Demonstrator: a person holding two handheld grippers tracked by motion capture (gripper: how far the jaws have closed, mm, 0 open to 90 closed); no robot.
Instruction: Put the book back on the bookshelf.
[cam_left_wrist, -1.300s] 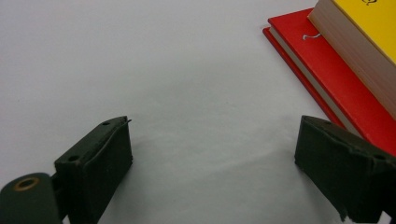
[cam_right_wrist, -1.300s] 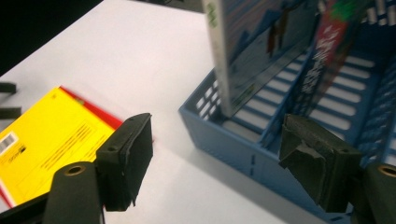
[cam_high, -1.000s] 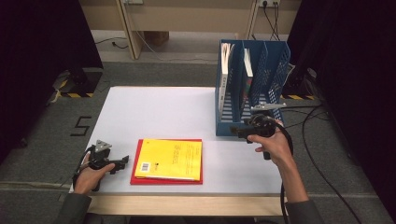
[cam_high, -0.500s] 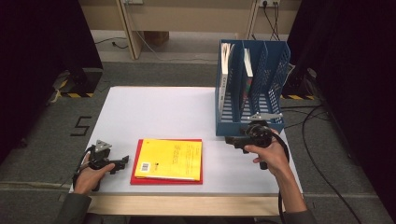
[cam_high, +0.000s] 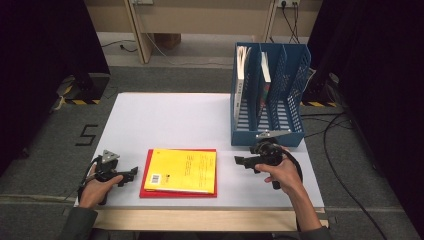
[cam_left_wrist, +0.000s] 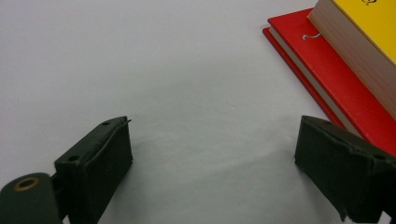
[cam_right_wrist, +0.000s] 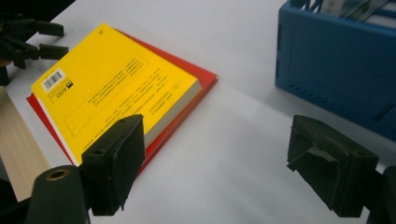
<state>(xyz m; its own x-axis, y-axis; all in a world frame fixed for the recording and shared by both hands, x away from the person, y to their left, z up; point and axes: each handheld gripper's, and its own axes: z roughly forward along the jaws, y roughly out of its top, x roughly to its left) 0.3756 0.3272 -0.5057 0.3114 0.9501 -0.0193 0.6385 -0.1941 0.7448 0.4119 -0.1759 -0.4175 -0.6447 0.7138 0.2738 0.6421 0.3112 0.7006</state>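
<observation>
The right tongs have pulled away from the blue rack over the last second and are now swinging toward the yellow book, jaws spread wide with nothing in them. I'm guessing that book is the next pick. It's lying flat on a red book, just off the right tongs' left jaw. The left tongs haven't budged, sitting released on the table with the stack right beside their right jaw. There's a barcode by the yellow book's corner, but the cover print is too small to read.
</observation>
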